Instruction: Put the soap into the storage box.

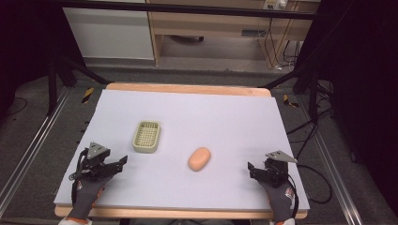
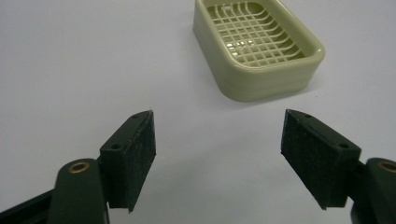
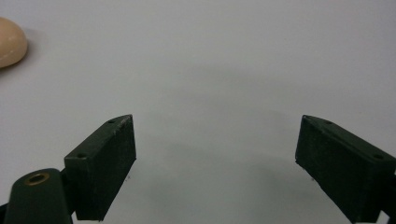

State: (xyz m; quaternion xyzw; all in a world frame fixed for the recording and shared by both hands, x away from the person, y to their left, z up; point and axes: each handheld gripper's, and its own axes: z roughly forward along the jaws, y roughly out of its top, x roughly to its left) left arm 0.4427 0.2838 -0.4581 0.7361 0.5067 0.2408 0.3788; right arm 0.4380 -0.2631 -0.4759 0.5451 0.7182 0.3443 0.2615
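A pale green soap dish point(image 1: 147, 136) with a slotted grid floor sits left of centre on the lilac table mat point(image 1: 225, 117); it is empty. In the left gripper view the soap dish point(image 2: 258, 46) lies ahead and to the right. An orange oval soap bar point(image 1: 199, 159) lies on the mat to the dish's right, apart from it. The soap bar's point(image 3: 10, 46) edge peeks in at far left of the right gripper view. My left gripper point(image 1: 121, 162) rests open near the front left, holding nothing point(image 2: 218, 154). My right gripper point(image 1: 250, 168) stands open at the front right, its jaws wide apart point(image 3: 215, 163).
The mat covers a wooden table board point(image 1: 187, 87) whose edge shows at the back. Metal rails point(image 1: 28, 154) and cables point(image 1: 319, 187) run along both sides on the floor. A wooden desk point(image 1: 211, 23) stands behind the table.
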